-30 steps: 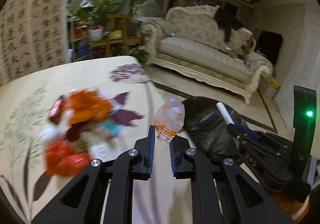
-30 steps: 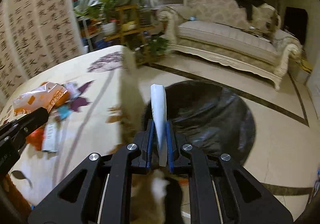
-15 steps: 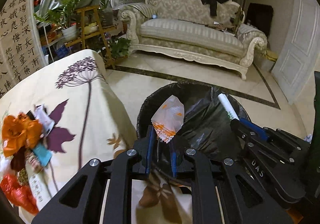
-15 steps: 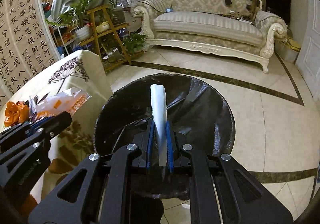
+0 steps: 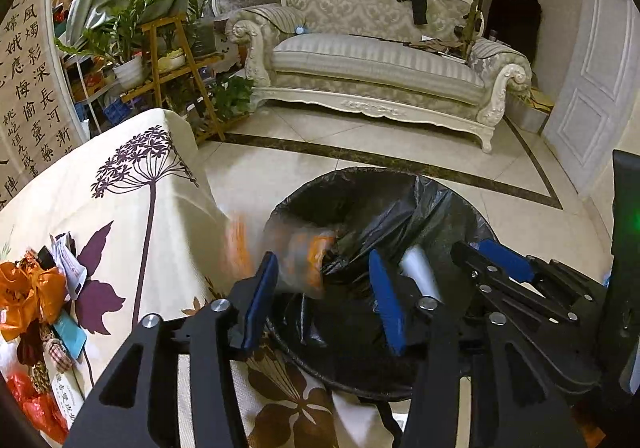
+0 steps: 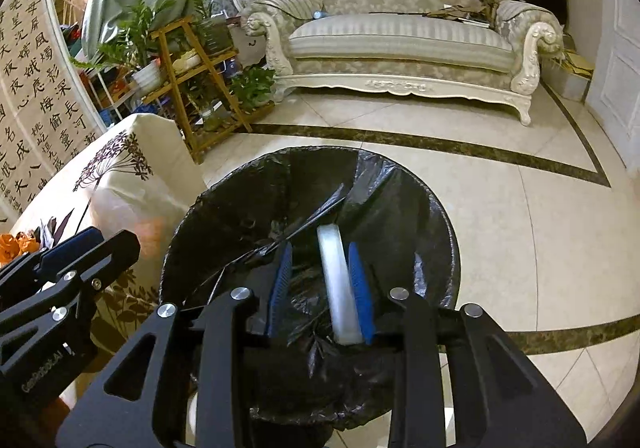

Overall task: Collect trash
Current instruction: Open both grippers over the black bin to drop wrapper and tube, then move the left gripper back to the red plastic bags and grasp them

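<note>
A bin lined with a black bag (image 5: 440,196) (image 6: 420,208) stands on the floor beside the table. My left gripper (image 5: 324,288) is open over its rim; a clear orange-printed wrapper (image 5: 300,256), blurred, is loose between the fingers, dropping toward the bin. My right gripper (image 6: 320,284) is open over the bin; a white tube-like piece of trash (image 6: 338,284) leans against its right finger (image 6: 360,288), blurred. It also shows in the left wrist view (image 5: 418,272). More trash (image 5: 36,300), orange and red wrappers, lies on the table.
The table has a cream cloth with a flower print (image 5: 140,184), its edge right next to the bin. A sofa (image 5: 380,60) stands across the tiled floor, a plant shelf (image 5: 172,60) and a calligraphy screen (image 5: 28,88) at the left.
Both grippers have opened over the bin. The wrapper has slipped down from the left fingers, and the white piece has come loose in the right gripper.
</note>
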`<state>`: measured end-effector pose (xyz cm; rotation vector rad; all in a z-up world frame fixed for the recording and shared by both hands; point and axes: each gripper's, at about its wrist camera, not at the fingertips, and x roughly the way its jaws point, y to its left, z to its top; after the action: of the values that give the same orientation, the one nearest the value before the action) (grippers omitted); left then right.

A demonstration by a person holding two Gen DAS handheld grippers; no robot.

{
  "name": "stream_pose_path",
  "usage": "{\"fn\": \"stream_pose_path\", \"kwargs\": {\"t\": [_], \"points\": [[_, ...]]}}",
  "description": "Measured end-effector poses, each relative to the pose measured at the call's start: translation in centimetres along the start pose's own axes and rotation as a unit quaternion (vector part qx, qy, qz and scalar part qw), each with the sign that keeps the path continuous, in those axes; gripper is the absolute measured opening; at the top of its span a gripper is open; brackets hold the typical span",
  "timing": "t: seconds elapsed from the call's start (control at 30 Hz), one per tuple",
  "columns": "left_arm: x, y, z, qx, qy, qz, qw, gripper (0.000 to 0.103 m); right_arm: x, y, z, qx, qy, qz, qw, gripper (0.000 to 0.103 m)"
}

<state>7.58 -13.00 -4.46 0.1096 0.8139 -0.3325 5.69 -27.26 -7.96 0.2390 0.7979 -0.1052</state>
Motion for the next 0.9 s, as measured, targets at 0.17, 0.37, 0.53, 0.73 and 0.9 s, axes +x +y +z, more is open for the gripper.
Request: {"fn": "stream_pose_path", "kwargs": {"t": [0.17,0.37,0.53,0.73,0.9], "points": [[-0.4,0.4,0.2,-0.010,-0.005,0.001,0.9999,0.056,-0.4,-0.1,0.1,0.003,-0.003,-0.004,1.000,0.030],[-2.2,1.1,0.3,-0.027,-0.028,0.019,0.9991,0.071,-1.6,0.1,0.1,0.002,-0.019,-0.010,1.000,0.045],[-3.9,2.0,-0.2,-0.031,-0.039,0.047,0.9976,0.078,-2.6,1.4,-0.1,-0.006,-0.022,0.002,1.000,0.057],[-6.6,3.6,-1.5,-0.033,-0.050,0.075,0.9954,0.081,-3.8,4.1,-0.7,-0.032,-0.022,0.025,0.999,0.065],[-8.7,6.2,-2.8,-0.054,-0.050,0.100,0.9922,0.081,-4.7,6.5,-1.6,-0.055,-0.020,0.045,0.997,0.065]]}}
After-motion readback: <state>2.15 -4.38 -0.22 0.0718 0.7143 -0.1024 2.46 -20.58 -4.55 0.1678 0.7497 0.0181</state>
